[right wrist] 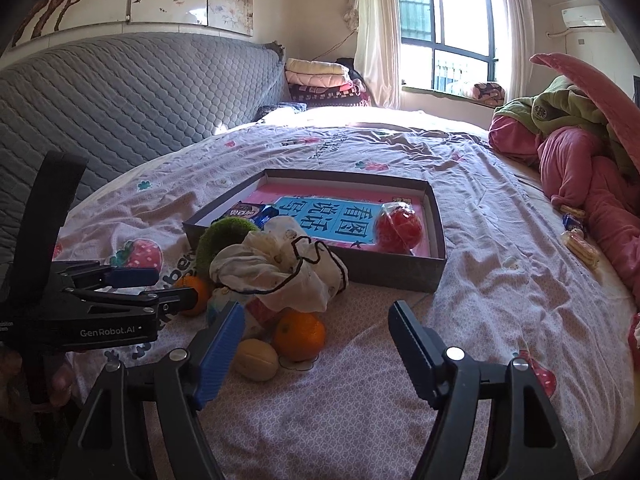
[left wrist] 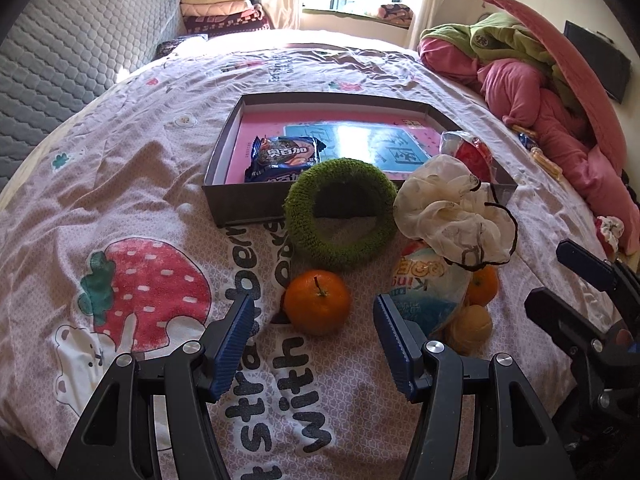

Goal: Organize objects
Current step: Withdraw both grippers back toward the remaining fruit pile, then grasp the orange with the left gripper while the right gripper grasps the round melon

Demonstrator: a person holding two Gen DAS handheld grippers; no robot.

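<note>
A dark shallow box (left wrist: 248, 204) (right wrist: 400, 272) lies on the bed and holds a blue snack packet (left wrist: 284, 156) and a red wrapped ball (right wrist: 400, 226). In front of it lie a green fuzzy ring (left wrist: 340, 216), a cream scrunchie (left wrist: 452, 212) (right wrist: 280, 264), a snack bag (left wrist: 428, 292), two oranges (left wrist: 318, 302) (right wrist: 299, 336) and a walnut (left wrist: 470, 326) (right wrist: 256, 360). My left gripper (left wrist: 314, 344) is open, just short of the near orange. My right gripper (right wrist: 316, 354) is open, near the second orange and the walnut.
The bedsheet (left wrist: 140, 200) carries strawberry prints. A pile of pink and green bedding (right wrist: 580, 152) lies at the right. Small snack packs (right wrist: 578, 236) lie beside it. A grey quilted headboard (right wrist: 120, 92) stands at the left.
</note>
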